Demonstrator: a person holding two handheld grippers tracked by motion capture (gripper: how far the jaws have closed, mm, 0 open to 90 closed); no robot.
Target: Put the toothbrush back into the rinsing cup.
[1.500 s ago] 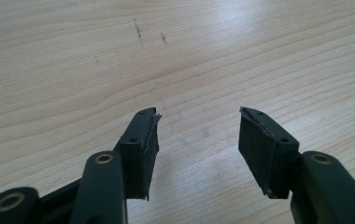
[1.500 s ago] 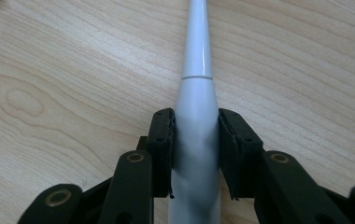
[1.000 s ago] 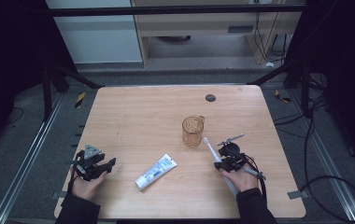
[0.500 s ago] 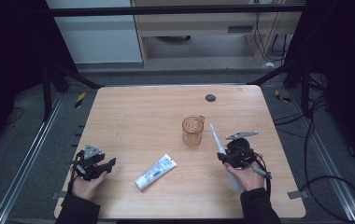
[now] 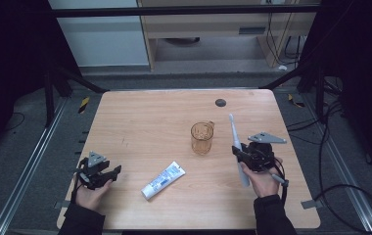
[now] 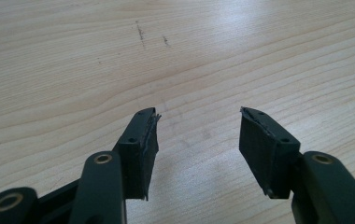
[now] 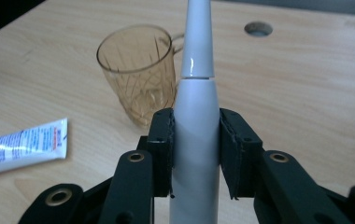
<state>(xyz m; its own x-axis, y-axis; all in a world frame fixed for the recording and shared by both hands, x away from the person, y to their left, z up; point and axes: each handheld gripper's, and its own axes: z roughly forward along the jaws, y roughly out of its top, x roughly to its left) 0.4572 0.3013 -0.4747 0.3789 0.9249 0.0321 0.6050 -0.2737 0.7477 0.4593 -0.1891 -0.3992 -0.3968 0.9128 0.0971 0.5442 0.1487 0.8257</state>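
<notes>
Right gripper [image 5: 237,152] clamps toothbrush [image 5: 236,147], just beside cup [image 5: 201,137].

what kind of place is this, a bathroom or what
Likely a lab recording setup, not a bathroom: a bare wooden table inside a black frame, loose cables on the floor, hand-held grippers.

Table [image 5: 140,117]: we see light wood with 1 dark round hole [image 5: 220,102] near the far edge.
On it: 1 amber glass mug [image 5: 201,138], 1 toothpaste tube [image 5: 163,179] lying flat.
</notes>
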